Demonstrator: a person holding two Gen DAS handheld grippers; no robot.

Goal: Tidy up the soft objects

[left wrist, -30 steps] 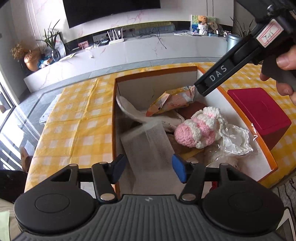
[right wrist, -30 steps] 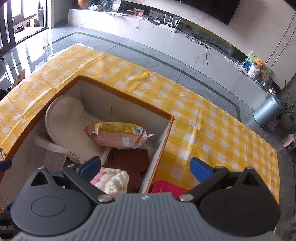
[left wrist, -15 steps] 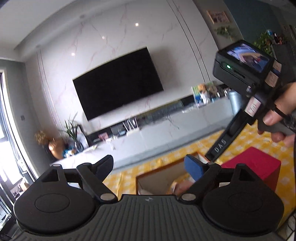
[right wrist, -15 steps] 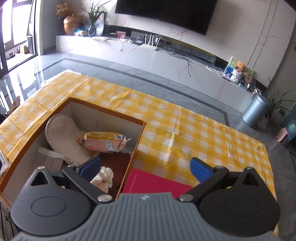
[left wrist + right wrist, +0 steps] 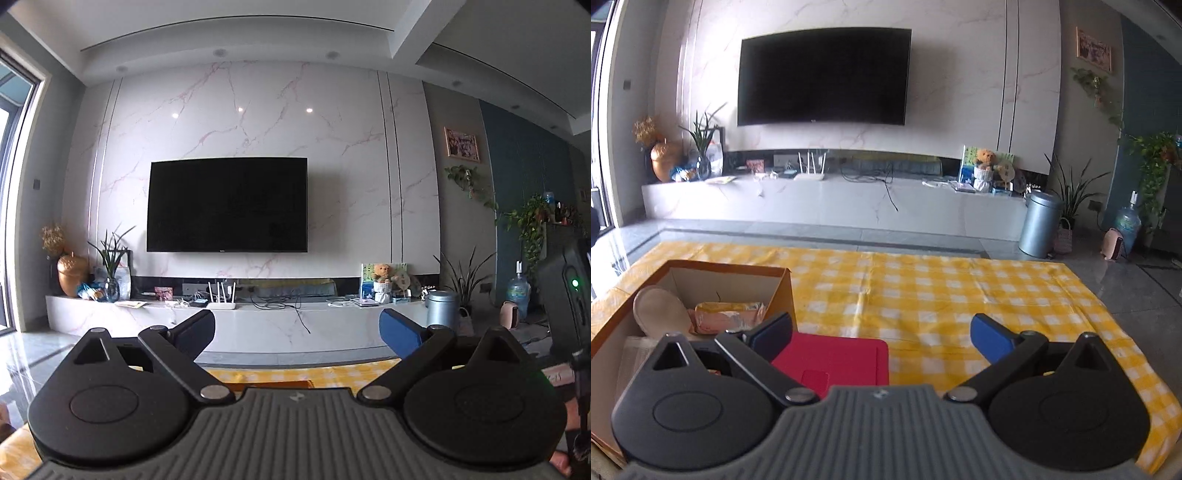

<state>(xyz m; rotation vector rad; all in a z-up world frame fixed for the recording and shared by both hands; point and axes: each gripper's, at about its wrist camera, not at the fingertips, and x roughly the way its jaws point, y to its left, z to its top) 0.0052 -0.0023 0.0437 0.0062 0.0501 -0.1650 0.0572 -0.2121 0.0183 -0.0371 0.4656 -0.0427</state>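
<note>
Left claw [image 5: 297,330]: fingers spread wide apart, nothing between them. It is raised and level, facing the far wall with the black television [image 5: 227,205]. Only a thin strip of the yellow checked cloth [image 5: 280,373] shows below it, plus an orange sliver of box rim [image 5: 273,385]. At the right edge of the left wrist view, part of a dark device body [image 5: 565,295] with a green light.

Right wrist view, left to right:

- Cardboard box [image 5: 783,295], orange rim, pale inner walls, at the near left corner of the tabletop [image 5: 960,291]. Open top.
- Inside the box, against the left side: beige oval insole [image 5: 659,312], leaning tilted.
- Just right of it, touching: crinkled pink-and-yellow snack packet [image 5: 729,317], lying across the far part of the box. What lies deeper in the box is hidden behind the claw body.
- Red box [image 5: 834,360], flat top, just beside the cardboard box's right wall, near edge of the tabletop.
- Right claw [image 5: 882,334]: fingers well apart, holding nothing. It hangs above the near edge, left finger over the gap between cardboard box and red box, right finger over bare cloth.
- Right half of the tabletop: checked cloth only, creased across the middle.

Beyond the tabletop: grey floor, marble console, silver bin [image 5: 1039,223] at right.
</note>
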